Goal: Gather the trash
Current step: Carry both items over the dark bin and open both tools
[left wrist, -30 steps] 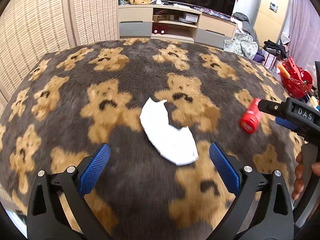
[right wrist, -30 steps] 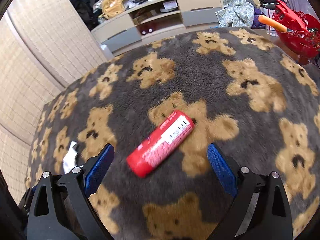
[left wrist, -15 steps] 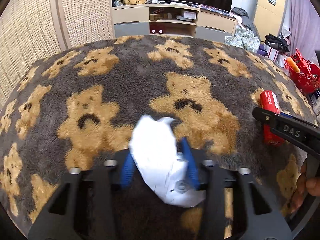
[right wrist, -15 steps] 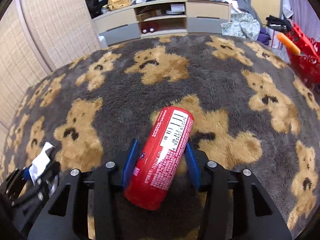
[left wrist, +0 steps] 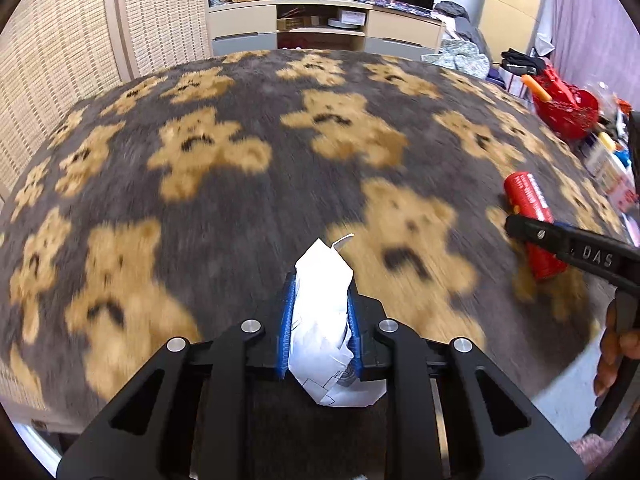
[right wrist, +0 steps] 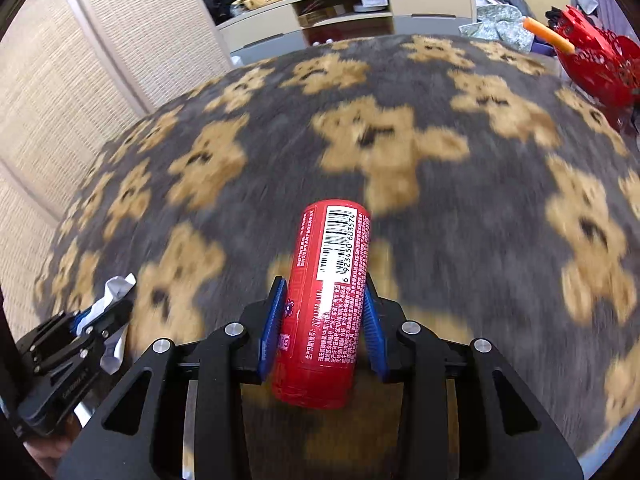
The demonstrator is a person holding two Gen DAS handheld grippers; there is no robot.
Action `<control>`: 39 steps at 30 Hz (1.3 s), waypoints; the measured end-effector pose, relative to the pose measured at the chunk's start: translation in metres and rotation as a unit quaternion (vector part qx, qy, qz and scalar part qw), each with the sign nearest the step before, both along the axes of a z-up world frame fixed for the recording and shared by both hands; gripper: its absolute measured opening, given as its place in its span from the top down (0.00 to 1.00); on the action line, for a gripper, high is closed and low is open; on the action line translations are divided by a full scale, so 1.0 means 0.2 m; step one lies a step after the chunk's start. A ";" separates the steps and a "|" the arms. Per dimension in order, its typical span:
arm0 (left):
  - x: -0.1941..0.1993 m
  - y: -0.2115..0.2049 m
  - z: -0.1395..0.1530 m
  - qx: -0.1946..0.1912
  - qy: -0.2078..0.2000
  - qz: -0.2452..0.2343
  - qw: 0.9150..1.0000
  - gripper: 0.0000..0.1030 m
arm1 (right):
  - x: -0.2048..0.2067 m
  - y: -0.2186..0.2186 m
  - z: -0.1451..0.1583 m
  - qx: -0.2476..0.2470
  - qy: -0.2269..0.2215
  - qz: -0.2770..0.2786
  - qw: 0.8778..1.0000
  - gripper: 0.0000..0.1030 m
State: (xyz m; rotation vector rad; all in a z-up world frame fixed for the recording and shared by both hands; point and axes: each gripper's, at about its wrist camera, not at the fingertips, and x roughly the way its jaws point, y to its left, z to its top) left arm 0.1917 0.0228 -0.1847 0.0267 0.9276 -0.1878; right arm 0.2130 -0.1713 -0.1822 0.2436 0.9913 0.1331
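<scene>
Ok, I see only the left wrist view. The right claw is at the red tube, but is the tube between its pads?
Observer: Yes. The right claw is closing; both pads press the tube at its sides.
Operator: Which part is held?
Observer: The near half; the barcode end sticks out ahead.
Operator: And my paper, from there?
Observer: The left claw, closing too, pinches the paper; one flap hangs under it.
</scene>
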 end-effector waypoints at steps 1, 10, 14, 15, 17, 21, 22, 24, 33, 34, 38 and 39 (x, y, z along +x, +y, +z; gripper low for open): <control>-0.05 -0.01 0.00 -0.002 0.001 -0.003 1.000 0.80 | -0.04 0.00 0.00 0.001 0.001 0.001 1.000 0.63; -0.48 -0.11 0.04 -0.029 0.007 -0.035 0.999 0.80 | -0.48 -0.01 0.02 -0.003 -0.001 0.022 1.000 0.64; -0.65 -0.17 0.04 -0.031 0.005 -0.050 0.998 0.80 | -0.64 -0.02 0.00 -0.003 -0.002 0.030 1.000 0.64; -0.68 -0.18 0.04 -0.031 0.005 -0.052 0.998 0.80 | -0.68 -0.01 0.00 -0.001 -0.001 0.030 1.000 0.64; -0.74 -0.20 0.02 -0.034 0.008 -0.055 0.998 0.80 | -0.73 -0.01 -0.03 0.001 0.001 0.031 1.000 0.64; -0.85 -0.24 -0.07 -0.034 0.023 -0.059 0.997 0.80 | -0.83 0.01 -0.12 0.009 0.016 0.036 0.999 0.64; -0.87 -0.24 -0.10 -0.034 0.031 -0.062 0.997 0.80 | -0.85 0.02 -0.14 0.009 0.020 0.038 0.999 0.64; -0.90 -0.25 -0.18 -0.035 0.048 -0.064 0.996 0.80 | -0.88 0.03 -0.20 0.010 0.029 0.040 0.999 0.64; -0.92 -0.25 -0.48 -0.030 0.105 -0.061 0.992 0.80 | -0.92 0.08 -0.43 0.014 0.071 0.043 0.996 0.64; -0.91 -0.25 -0.50 -0.029 0.111 -0.060 0.992 0.80 | -0.92 0.08 -0.45 0.014 0.074 0.042 0.996 0.64; -0.88 -0.23 -0.57 -0.030 0.127 -0.053 0.990 0.79 | -0.90 0.08 -0.49 0.017 0.083 0.041 0.996 0.64; -0.87 -0.22 -0.58 -0.031 0.130 -0.050 0.990 0.79 | -0.90 0.08 -0.49 0.020 0.084 0.041 0.995 0.64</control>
